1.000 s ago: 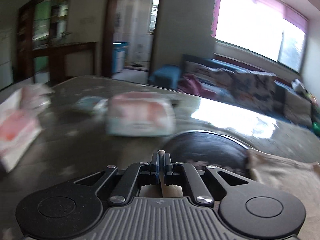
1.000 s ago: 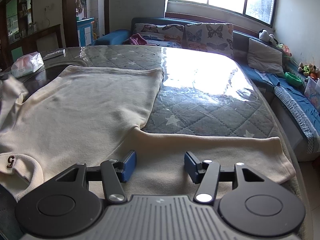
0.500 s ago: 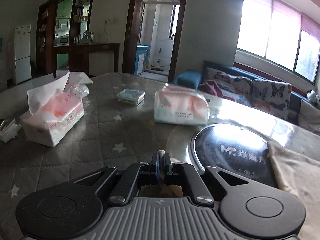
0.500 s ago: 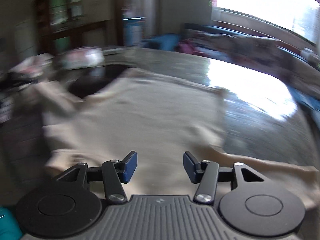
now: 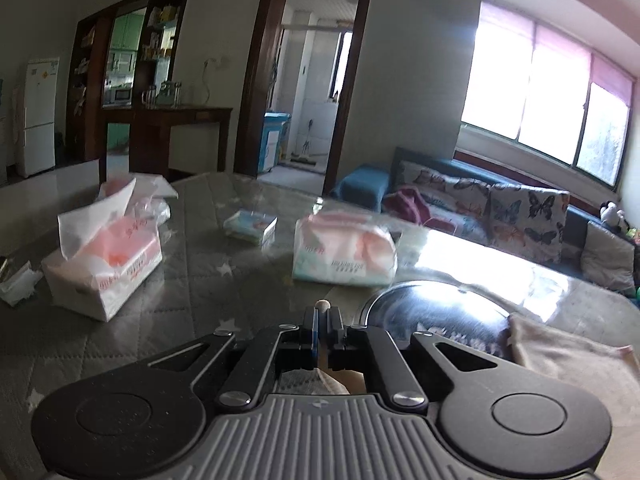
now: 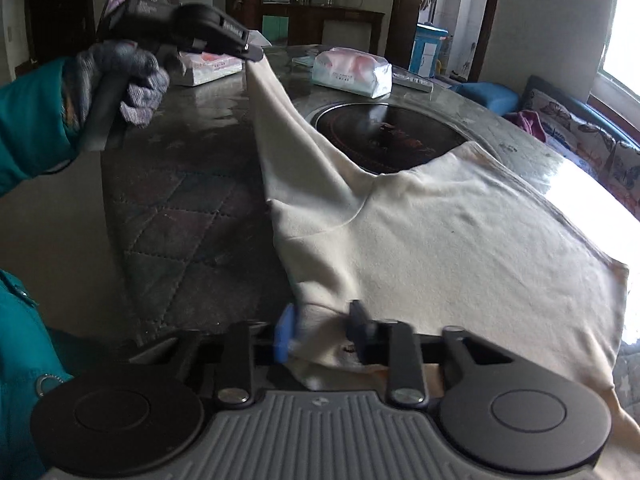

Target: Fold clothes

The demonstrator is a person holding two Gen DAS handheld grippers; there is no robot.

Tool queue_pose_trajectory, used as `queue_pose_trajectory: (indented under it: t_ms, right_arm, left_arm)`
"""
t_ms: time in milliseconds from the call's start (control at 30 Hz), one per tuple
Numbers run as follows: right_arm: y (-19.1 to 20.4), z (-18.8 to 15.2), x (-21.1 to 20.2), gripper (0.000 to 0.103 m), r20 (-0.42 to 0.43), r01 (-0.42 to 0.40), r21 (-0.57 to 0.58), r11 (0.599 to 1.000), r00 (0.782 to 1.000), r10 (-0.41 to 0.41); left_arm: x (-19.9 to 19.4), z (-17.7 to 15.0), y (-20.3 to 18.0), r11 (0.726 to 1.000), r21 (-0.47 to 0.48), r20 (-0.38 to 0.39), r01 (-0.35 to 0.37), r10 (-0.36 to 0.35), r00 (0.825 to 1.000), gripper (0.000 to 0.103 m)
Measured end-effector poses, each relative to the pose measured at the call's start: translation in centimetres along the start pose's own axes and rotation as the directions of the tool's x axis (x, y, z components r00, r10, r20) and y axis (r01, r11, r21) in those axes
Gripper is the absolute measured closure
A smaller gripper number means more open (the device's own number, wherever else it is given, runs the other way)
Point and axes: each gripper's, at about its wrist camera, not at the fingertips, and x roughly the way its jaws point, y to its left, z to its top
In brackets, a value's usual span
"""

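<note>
Garment: one cream long-sleeved knit top [image 6: 460,236], spread on grey quilted star-print table [image 6: 192,216], body toward 3 o'clock.
Left gripper [image 6: 254,54]: clenched on cuff of sleeve, lifted toward 11 o'clock; judged to carry sleeve across body.
Right gripper [image 6: 322,330]: fingers apart, cloth bunched between them, not clamped; judged closing on shoulder.
Other items: two tissue packs [image 5: 344,252] [image 5: 106,264], one black round hob [image 6: 388,136].

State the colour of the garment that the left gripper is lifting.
Cream, plain off-white garment, best seen in the right wrist view, where the left gripper pinches its sleeve end.
</note>
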Motion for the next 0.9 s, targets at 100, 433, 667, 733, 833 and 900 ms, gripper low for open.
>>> queue_pose_trajectory:
  t_ms: [100, 433, 667, 733, 833, 900]
  right_arm:
    - [0.0, 0.0, -0.4, 0.094, -0.005, -0.020, -0.005, 1.000, 1.000, 0.020]
    - [-0.8, 0.4, -1.1, 0.087, -0.009, -0.059, 0.009, 0.998, 0.998, 0.059]
    - [-1.8, 1.4, -1.2, 0.085, 0.032, -0.058, 0.050, 0.997, 0.998, 0.057]
    - [-2.0, 1.6, -0.7, 0.085, 0.032, -0.061, 0.060, 0.996, 0.998, 0.059]
    - [-2.2, 2.0, 0.0, 0.085, 0.033, -0.066, 0.072, 0.995, 0.997, 0.063]
    - [-2.0, 2.2, 0.4, 0.085, 0.035, -0.065, 0.057, 0.996, 0.997, 0.063]
  left_arm:
    - [-0.5, -0.1, 0.3, 1.000, 0.014, 0.025, -0.004, 0.004, 1.000, 0.099]
    - [2.0, -2.4, 2.8, 0.995, -0.022, -0.143, -0.101, 0.096, 0.985, 0.091]
    - [1.6, -1.7, 1.3, 0.999, 0.053, -0.130, -0.005, 0.012, 0.991, 0.092]
    - [2.2, -2.0, 0.1, 0.992, 0.116, -0.164, 0.056, -0.036, 0.986, 0.092]
    - [3.8, -2.6, -0.7, 0.986, 0.151, -0.218, 0.065, -0.031, 0.975, 0.092]
    - [4.8, -2.9, -0.8, 0.984, 0.172, -0.240, 0.046, -0.004, 0.971, 0.093]
